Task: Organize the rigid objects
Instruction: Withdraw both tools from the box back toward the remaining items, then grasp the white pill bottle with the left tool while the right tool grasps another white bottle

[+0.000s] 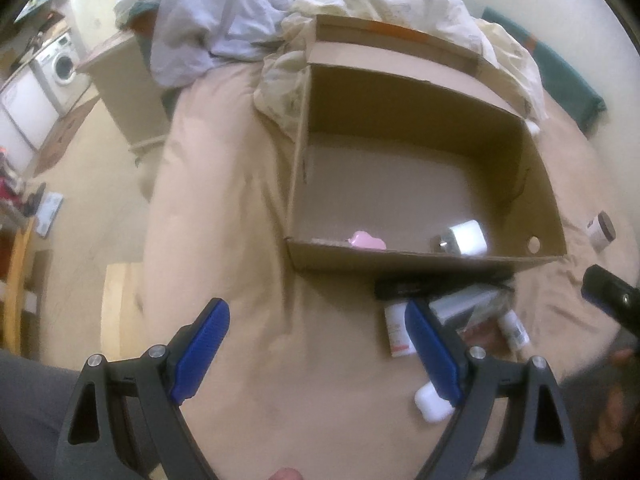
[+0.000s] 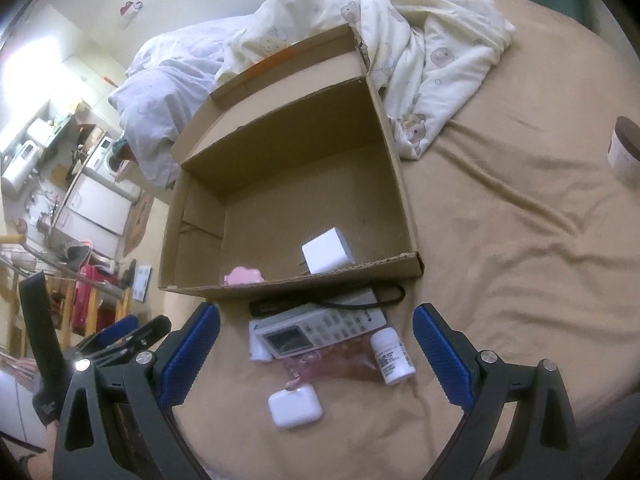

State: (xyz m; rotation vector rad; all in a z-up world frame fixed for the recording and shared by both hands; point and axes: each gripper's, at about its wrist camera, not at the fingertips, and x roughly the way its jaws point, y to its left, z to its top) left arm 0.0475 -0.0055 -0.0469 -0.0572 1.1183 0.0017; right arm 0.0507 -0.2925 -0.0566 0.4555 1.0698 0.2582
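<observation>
Both claws stand spread wide and hold nothing. The left gripper [image 1: 316, 344] hangs over bare sheet [image 1: 248, 264], the clutter off past its right finger. The right gripper [image 2: 316, 352] brackets the pile: a remote [image 2: 320, 330], a pill bottle [image 2: 392, 356] and a white case [image 2: 295, 406] lie between its fingers, on the sheet just before the box [image 2: 404, 200]. Inside the box, near its front wall, sit a charger [image 2: 328, 256] and a pink piece [image 2: 244, 275]. A jar [image 2: 624, 152] lies well apart at the right.

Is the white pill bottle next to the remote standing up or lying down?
Lying down: the white pill bottle rests on its side on the bedsheet, cap toward the remote.
</observation>
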